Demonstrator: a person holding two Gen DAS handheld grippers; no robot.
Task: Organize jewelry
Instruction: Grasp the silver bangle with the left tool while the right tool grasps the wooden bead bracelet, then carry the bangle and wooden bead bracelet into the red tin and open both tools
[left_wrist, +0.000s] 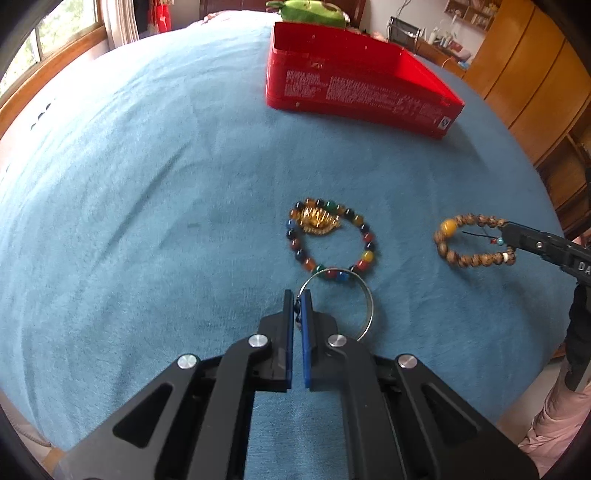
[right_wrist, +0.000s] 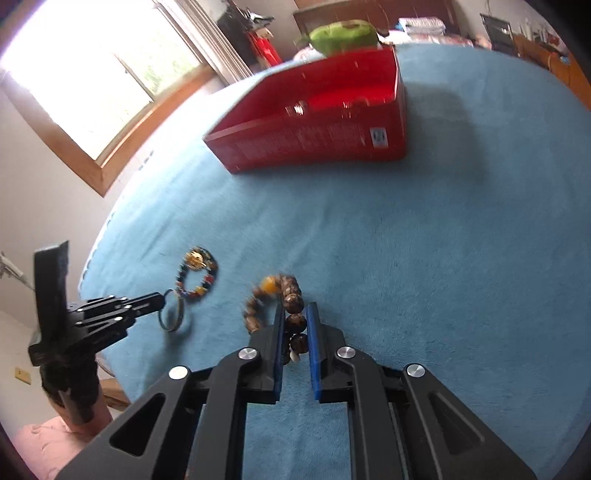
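Gripping the bangle (left_wrist: 364, 306) by its near edge, the left gripper (left_wrist: 297, 301) is clamped tight; the right gripper (right_wrist: 296, 319) pinches the wooden bracelet (right_wrist: 275, 302) between its pads. Ahead of the left jaws lies the colored bracelet (left_wrist: 330, 240), untouched. Farther off, the red box (right_wrist: 317, 122) looks empty, so all three remain. Its printing is unreadable.

We see a silver bangle (left_wrist: 364, 306) touching a multicoloured bead bracelet (left_wrist: 330, 240), a brown wooden bead bracelet (left_wrist: 469, 240) apart, an open red box (left_wrist: 354, 92) beyond.
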